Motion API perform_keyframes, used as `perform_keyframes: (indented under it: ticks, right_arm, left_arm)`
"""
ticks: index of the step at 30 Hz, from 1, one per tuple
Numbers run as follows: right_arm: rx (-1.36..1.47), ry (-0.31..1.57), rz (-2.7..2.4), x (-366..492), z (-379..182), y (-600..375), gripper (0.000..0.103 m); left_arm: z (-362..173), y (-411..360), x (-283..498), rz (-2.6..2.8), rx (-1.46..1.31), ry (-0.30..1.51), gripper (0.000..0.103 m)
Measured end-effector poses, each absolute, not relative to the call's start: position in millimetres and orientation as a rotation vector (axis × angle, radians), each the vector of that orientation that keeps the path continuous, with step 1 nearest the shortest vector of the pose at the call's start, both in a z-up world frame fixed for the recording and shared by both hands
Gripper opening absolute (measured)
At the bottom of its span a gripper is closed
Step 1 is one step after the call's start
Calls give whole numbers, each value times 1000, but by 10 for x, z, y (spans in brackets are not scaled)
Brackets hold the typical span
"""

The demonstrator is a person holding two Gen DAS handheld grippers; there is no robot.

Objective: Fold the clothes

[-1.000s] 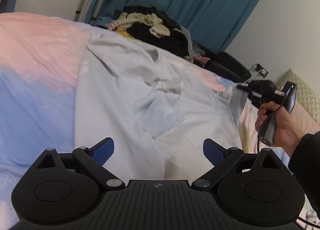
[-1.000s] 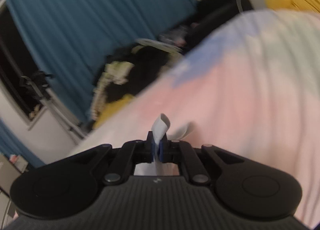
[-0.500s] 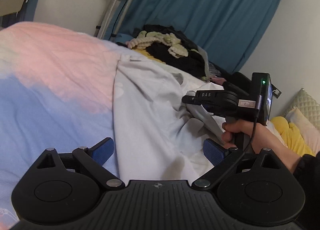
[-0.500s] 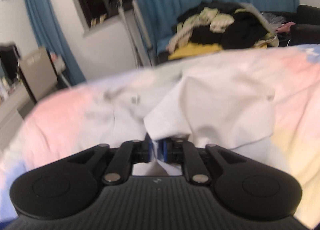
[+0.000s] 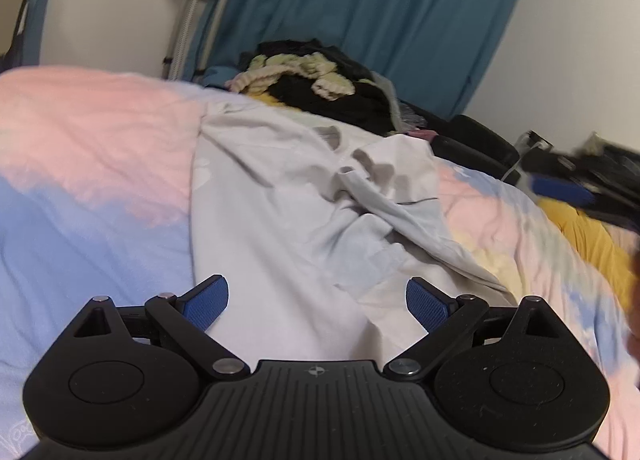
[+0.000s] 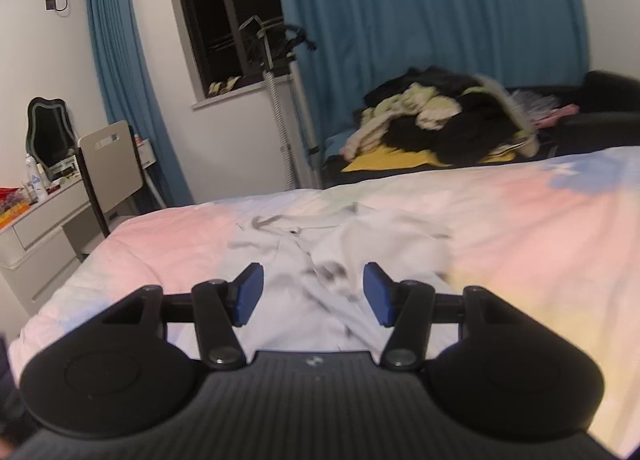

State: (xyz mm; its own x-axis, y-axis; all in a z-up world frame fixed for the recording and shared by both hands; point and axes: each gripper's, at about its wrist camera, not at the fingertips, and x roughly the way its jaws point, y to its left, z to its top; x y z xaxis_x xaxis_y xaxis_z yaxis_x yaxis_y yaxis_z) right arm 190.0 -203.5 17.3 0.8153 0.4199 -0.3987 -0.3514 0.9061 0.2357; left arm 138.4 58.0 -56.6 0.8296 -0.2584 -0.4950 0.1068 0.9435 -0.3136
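A pale grey-blue shirt lies crumpled on the pastel bedspread, its right side folded in over the middle. My left gripper is open and empty, held just above the shirt's near hem. My right gripper is open and empty above the same shirt, seen from the other side. In the left wrist view the right gripper is a blur at the far right, away from the shirt.
A pile of dark, cream and yellow clothes sits beyond the bed by the blue curtain. A yellow garment lies on the bed's right. A desk and chair stand left of the bed.
My right gripper carried the shirt's side across over the middle, let go of it and opened, then pulled back to the right. My left gripper stayed open and tilted up slightly.
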Motion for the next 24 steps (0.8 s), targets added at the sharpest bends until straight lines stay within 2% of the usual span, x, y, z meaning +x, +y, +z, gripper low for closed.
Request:
perform_keyframes:
  ticks: [5, 10, 13, 15, 18, 24]
  right_arm:
    - [152, 413, 327, 1187, 48, -2190, 57]
    - [264, 395, 282, 937, -199, -2359, 57]
    - [239, 395, 237, 937, -304, -2433, 64]
    - [261, 407, 221, 986, -345, -2523, 67]
    - [309, 406, 202, 1060, -393, -2668, 80]
    - [363, 424, 210, 1238, -517, -2880, 83]
  left_arm:
    - [-506, 477, 1258, -237, -250, 539, 97]
    - [-453, 385, 1227, -269, -212, 522, 97]
    - [-336, 278, 1369, -299, -178, 515, 97]
    - [-223, 152, 1586, -319, -134, 492, 97]
    - [-116, -75, 2076, -328, -59, 491, 97]
    - [-209, -426, 3200, -291, 25, 527, 94]
